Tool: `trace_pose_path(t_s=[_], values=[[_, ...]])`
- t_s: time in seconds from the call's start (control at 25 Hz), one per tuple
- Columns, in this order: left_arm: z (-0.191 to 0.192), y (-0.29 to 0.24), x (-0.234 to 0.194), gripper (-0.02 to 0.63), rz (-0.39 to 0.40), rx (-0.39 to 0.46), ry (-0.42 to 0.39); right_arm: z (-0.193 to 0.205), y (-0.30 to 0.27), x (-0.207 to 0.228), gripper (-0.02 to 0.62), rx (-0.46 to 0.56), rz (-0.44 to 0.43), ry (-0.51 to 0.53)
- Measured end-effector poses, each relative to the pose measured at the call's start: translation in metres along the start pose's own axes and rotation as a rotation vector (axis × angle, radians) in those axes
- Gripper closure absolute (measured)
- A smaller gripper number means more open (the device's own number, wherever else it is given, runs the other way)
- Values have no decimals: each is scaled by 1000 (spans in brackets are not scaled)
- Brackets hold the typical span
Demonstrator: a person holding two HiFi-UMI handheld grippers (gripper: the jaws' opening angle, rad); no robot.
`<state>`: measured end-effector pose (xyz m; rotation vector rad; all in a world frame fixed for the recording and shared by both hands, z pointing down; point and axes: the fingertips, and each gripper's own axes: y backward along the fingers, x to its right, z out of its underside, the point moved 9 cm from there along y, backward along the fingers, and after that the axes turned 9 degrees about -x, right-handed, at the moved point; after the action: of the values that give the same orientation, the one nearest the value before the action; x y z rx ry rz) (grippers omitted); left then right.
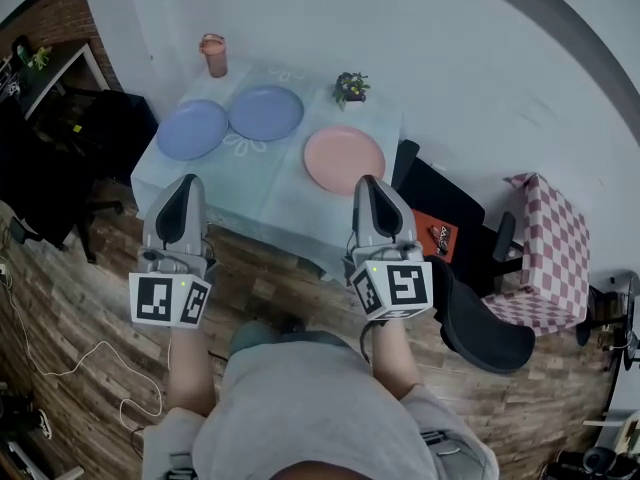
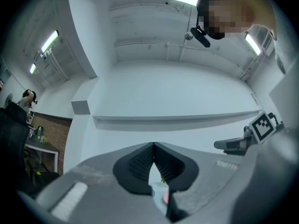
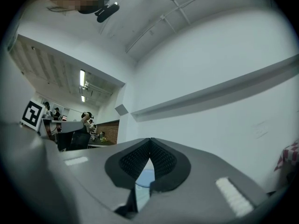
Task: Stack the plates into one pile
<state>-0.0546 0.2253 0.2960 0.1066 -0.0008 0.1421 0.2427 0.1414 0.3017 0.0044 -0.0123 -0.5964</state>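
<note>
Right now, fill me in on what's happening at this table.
A person stands short of the table with a gripper in each hand. The left gripper and the right gripper are both shut and empty, pointing toward it. A blue plate and a second blue plate lie side by side at the far left, and a pink plate lies apart to their right. Nothing is stacked yet. A cup and a small plant stand at the back.
</note>
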Motion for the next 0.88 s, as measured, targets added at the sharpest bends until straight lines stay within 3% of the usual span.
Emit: trace_pose_path(t_s=[0.4, 0.88], values=[[17, -55, -17, 604, 42, -29, 16, 8, -40, 26, 592, -26, 76, -25], [30, -185, -54, 604, 175, -48, 17, 8, -123, 73, 593, -42, 240, -33]])
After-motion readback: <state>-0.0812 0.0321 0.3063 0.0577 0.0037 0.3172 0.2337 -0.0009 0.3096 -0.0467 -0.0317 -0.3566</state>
